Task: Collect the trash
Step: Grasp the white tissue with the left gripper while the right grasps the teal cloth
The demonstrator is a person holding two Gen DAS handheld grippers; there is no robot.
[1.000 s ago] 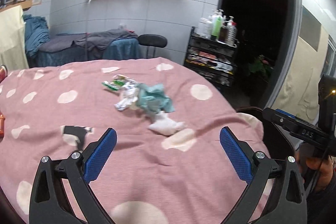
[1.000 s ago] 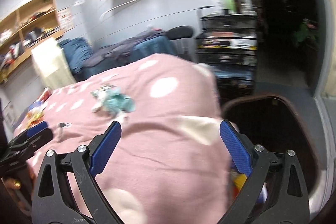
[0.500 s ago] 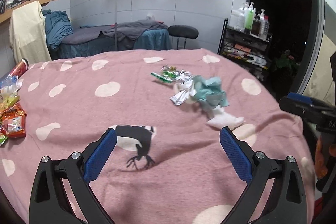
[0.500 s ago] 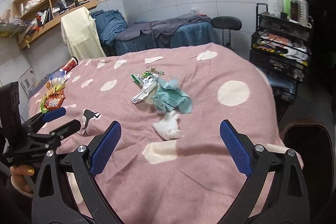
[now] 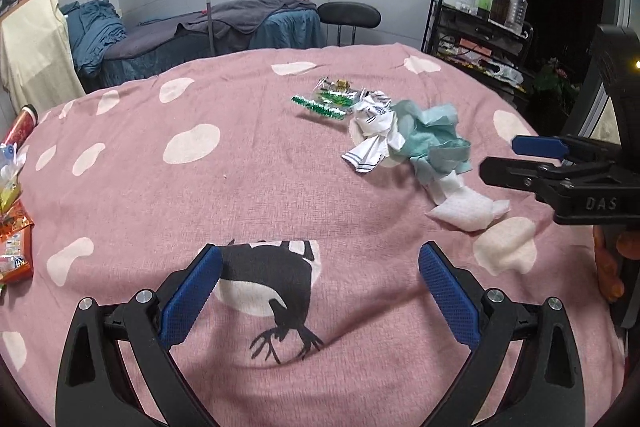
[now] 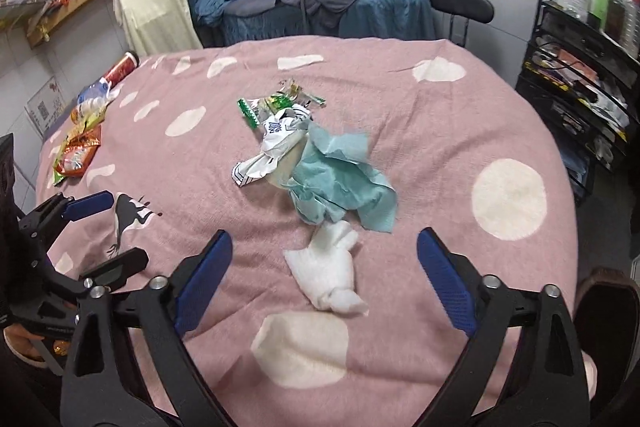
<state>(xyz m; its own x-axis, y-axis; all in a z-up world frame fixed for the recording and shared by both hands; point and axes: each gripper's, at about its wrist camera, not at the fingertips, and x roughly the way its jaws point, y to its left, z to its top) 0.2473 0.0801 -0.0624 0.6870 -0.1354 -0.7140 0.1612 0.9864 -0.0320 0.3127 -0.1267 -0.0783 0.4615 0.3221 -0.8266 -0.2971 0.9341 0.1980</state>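
A pile of trash lies on the pink spotted tablecloth [image 6: 440,131]: a white tissue wad [image 6: 328,275], crumpled teal paper [image 6: 344,183], a white printed wrapper [image 6: 272,151] and green wrappers [image 6: 276,105]. My right gripper [image 6: 323,239] hovers just short of the tissue wad, its jaws closing, with the wad between the fingertips and untouched. My left gripper [image 5: 320,253] is open over the black deer print, empty, with the pile up to its right: tissue wad [image 5: 468,207], teal paper [image 5: 436,143]. Each wrist view also shows the other gripper: right gripper [image 5: 516,159], left gripper [image 6: 108,231].
Snack packets [image 6: 78,151] and a red tube can [image 6: 120,67] lie at the table's far left. A dark bin [image 6: 604,311] stands off the right edge. A black trolley [image 6: 580,83] with bottles, a stool [image 5: 348,15] and a covered bed stand beyond the table.
My right gripper swung left from over the bin and table edge to just before the tissue wad. My left gripper moved left and tilted down, so the pile now sits upper right.
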